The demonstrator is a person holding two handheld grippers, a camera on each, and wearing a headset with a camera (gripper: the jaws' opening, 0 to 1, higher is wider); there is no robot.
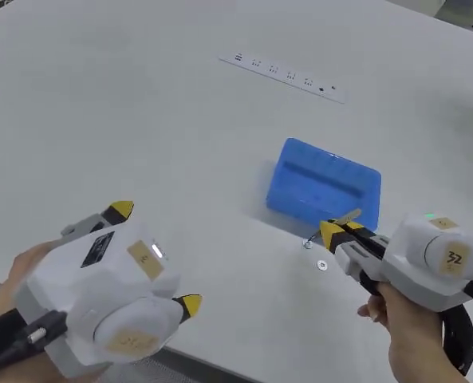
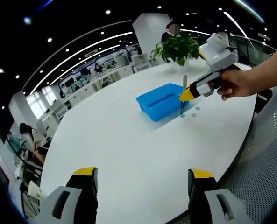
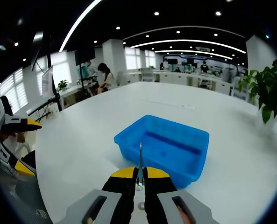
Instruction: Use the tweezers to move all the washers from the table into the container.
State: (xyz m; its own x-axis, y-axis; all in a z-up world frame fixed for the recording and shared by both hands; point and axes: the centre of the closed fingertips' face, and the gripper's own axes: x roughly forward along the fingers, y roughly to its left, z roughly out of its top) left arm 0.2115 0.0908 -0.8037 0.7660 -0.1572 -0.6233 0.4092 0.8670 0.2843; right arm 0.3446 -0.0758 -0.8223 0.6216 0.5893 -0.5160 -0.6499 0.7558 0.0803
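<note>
**A:** What is the setting, biggest thing first?

**B:** A wide white surface [image 1: 140,120]. A shallow blue container [image 1: 324,183] sits right of centre, and its inside looks bare.

**A:** And the grippers?

**B:** The left gripper [image 1: 156,256] hovers at the near left, well apart from the work. Its fingers are spread and hold nothing. The right gripper [image 1: 341,230] is at the near right, just beside the container's near wall. Its fingers are pressed together on a pair of thin metal tweezers [image 3: 140,156], which point down at the surface.

**A:** Where are the washers?

**B:** One washer [image 1: 322,265] lies on the surface just in front of the container. A second small ring [image 1: 307,244] lies right at the tweezer tips. I cannot tell whether the tips are touching it.

**A:** So which step is this?

**B:** It looks like the pick-up, with the tweezers lowered onto that nearer-left ring. Next, I judge, the tips must pinch the ring cleanly. Then comes a short lift over the near wall and a release inside the container.
</note>
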